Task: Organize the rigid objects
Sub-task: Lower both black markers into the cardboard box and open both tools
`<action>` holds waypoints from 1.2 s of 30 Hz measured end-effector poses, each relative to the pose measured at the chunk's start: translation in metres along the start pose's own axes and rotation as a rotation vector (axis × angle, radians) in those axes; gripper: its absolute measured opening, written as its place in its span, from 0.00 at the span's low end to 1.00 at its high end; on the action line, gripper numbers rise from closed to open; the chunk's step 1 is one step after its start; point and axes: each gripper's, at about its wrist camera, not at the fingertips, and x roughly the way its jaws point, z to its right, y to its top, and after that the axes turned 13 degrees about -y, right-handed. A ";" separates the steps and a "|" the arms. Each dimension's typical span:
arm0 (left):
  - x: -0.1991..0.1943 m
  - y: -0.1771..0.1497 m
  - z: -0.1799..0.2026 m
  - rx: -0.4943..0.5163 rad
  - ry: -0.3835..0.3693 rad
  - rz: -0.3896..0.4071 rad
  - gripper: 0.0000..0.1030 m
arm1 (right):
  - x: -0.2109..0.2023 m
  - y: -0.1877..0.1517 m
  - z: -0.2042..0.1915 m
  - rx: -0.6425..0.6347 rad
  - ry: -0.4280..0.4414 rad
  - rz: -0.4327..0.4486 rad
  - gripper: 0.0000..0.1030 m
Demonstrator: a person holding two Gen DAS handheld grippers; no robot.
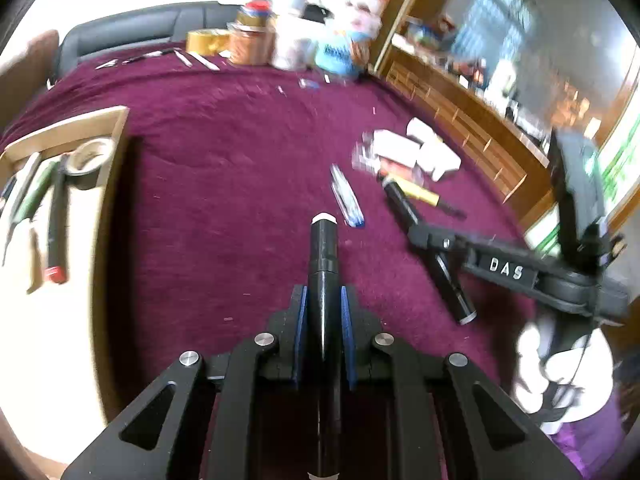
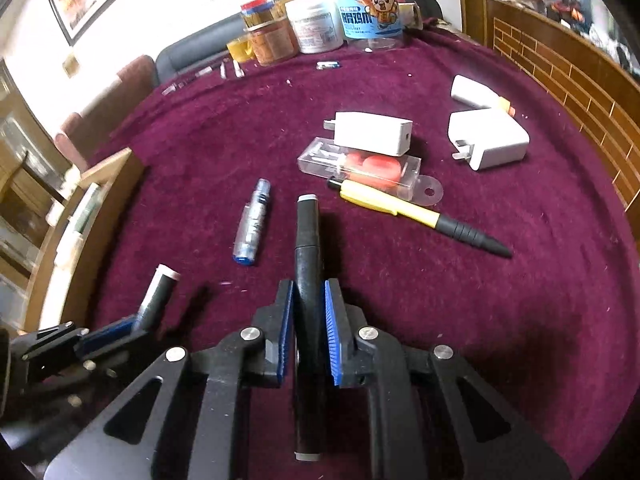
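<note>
Markers and tape lie in the box.

We see two black markers with white end caps, one clamped lengthwise in our left gripper, one in our right gripper, both tilted down above the maroon cloth.
</note>
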 end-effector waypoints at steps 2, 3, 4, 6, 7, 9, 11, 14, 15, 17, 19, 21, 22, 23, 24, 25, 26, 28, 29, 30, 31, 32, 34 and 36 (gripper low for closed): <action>-0.024 0.000 -0.010 -0.038 -0.029 0.050 0.13 | -0.008 0.001 -0.004 0.015 0.048 0.010 0.12; -0.038 -0.001 -0.016 -0.064 -0.049 0.077 0.13 | -0.013 0.002 -0.008 0.016 0.064 0.017 0.12; -0.049 -0.001 -0.021 -0.082 -0.063 0.099 0.13 | -0.020 0.004 -0.014 0.012 0.094 0.029 0.12; -0.068 -0.003 -0.030 -0.098 -0.064 0.134 0.13 | -0.029 0.006 -0.027 -0.003 0.143 0.043 0.12; -0.082 -0.004 -0.038 -0.110 -0.049 0.158 0.13 | -0.034 0.008 -0.036 -0.015 0.163 0.048 0.12; -0.099 -0.006 -0.051 -0.131 -0.025 0.183 0.13 | -0.039 0.010 -0.051 -0.037 0.201 0.050 0.12; -0.116 -0.008 -0.070 -0.161 0.031 0.204 0.13 | -0.043 0.013 -0.072 -0.064 0.255 0.039 0.12; -0.135 -0.009 -0.102 -0.214 0.118 0.205 0.13 | -0.042 0.018 -0.106 -0.095 0.331 0.005 0.13; -0.139 -0.008 -0.114 -0.234 0.147 0.199 0.13 | -0.040 0.020 -0.117 -0.102 0.354 -0.010 0.13; -0.144 -0.008 -0.131 -0.255 0.199 0.185 0.13 | -0.035 0.023 -0.137 -0.115 0.385 -0.036 0.13; -0.145 -0.009 -0.147 -0.278 0.237 0.178 0.13 | -0.028 0.026 -0.161 -0.135 0.406 -0.061 0.13; -0.144 -0.010 -0.161 -0.300 0.257 0.163 0.13 | -0.023 0.026 -0.179 -0.153 0.408 -0.074 0.13; -0.143 -0.011 -0.168 -0.314 0.267 0.158 0.13 | -0.018 0.026 -0.189 -0.159 0.412 -0.087 0.13; -0.140 -0.010 -0.176 -0.330 0.271 0.146 0.13 | -0.012 0.025 -0.197 -0.165 0.416 -0.104 0.13; -0.137 -0.010 -0.183 -0.344 0.269 0.129 0.13 | -0.007 0.024 -0.206 -0.171 0.413 -0.118 0.13; -0.134 -0.010 -0.189 -0.355 0.265 0.119 0.13 | 0.001 0.024 -0.218 -0.180 0.394 -0.129 0.13; -0.129 -0.009 -0.194 -0.371 0.258 0.100 0.13 | 0.005 0.024 -0.223 -0.185 0.382 -0.135 0.13; -0.117 -0.003 -0.201 -0.385 0.259 0.064 0.13 | 0.015 0.024 -0.238 -0.204 0.339 -0.140 0.13; -0.113 -0.001 -0.203 -0.389 0.267 0.049 0.13 | 0.019 0.025 -0.241 -0.211 0.318 -0.137 0.13; -0.106 0.002 -0.206 -0.395 0.277 0.031 0.13 | 0.022 0.025 -0.246 -0.218 0.296 -0.135 0.13; -0.105 0.006 -0.204 -0.383 0.291 0.034 0.13 | 0.027 0.026 -0.252 -0.222 0.271 -0.137 0.13; -0.102 0.009 -0.203 -0.377 0.304 0.025 0.13 | 0.029 0.026 -0.255 -0.226 0.252 -0.138 0.13; -0.097 0.015 -0.202 -0.370 0.314 0.012 0.13 | 0.036 0.027 -0.261 -0.237 0.197 -0.127 0.13; -0.092 0.020 -0.202 -0.358 0.328 0.009 0.14 | 0.043 0.030 -0.265 -0.244 0.156 -0.123 0.13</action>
